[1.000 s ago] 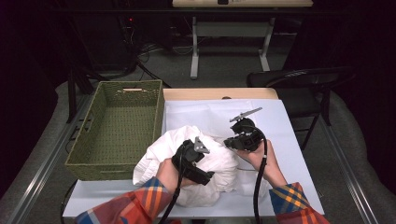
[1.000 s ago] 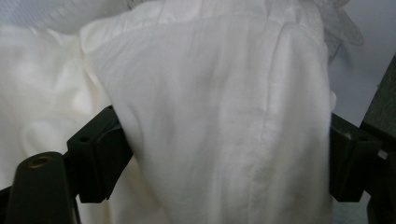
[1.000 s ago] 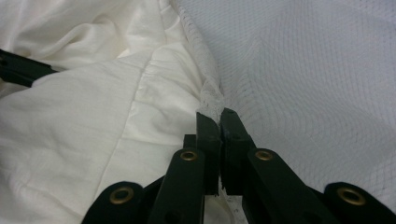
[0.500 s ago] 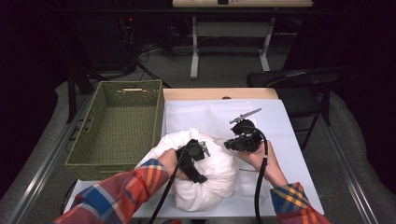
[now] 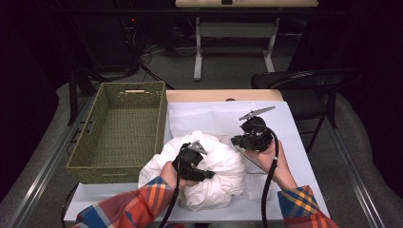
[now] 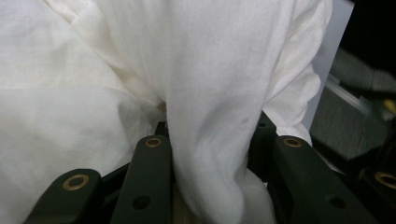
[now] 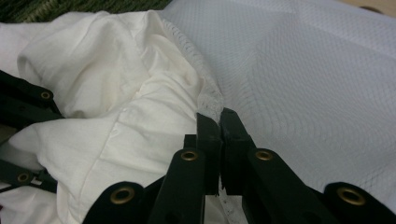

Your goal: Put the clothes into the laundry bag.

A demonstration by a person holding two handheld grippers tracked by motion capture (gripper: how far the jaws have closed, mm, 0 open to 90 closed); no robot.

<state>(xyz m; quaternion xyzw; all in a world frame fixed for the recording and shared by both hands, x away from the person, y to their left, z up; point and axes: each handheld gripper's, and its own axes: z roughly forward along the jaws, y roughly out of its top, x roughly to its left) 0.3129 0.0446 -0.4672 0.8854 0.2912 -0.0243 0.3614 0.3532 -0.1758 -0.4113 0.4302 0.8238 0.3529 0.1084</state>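
Table [image 5: 294,156] under white sheet, frame centre | woven basket [image 5: 121,130] at left, nothing inside | white cloth [image 5: 218,166] heaped lower centre | left gripper [image 5: 190,161] clamps cloth fold | right gripper [image 5: 240,141] pinches mesh bag [image 7: 299,79] hem beside cloth

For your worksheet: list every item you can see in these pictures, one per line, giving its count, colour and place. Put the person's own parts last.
white garment: one, white, bunched at the table's near middle
mesh bag: one, white, spread on the table, its edge over the garment
basket: one, green woven, left of the garment
table: one, tan
chair: one, black, right of the table
left gripper: one, black, cloth between its jaws
right gripper: one, black, shut on the bag's edge
sleeves: two, plaid, bottom edge
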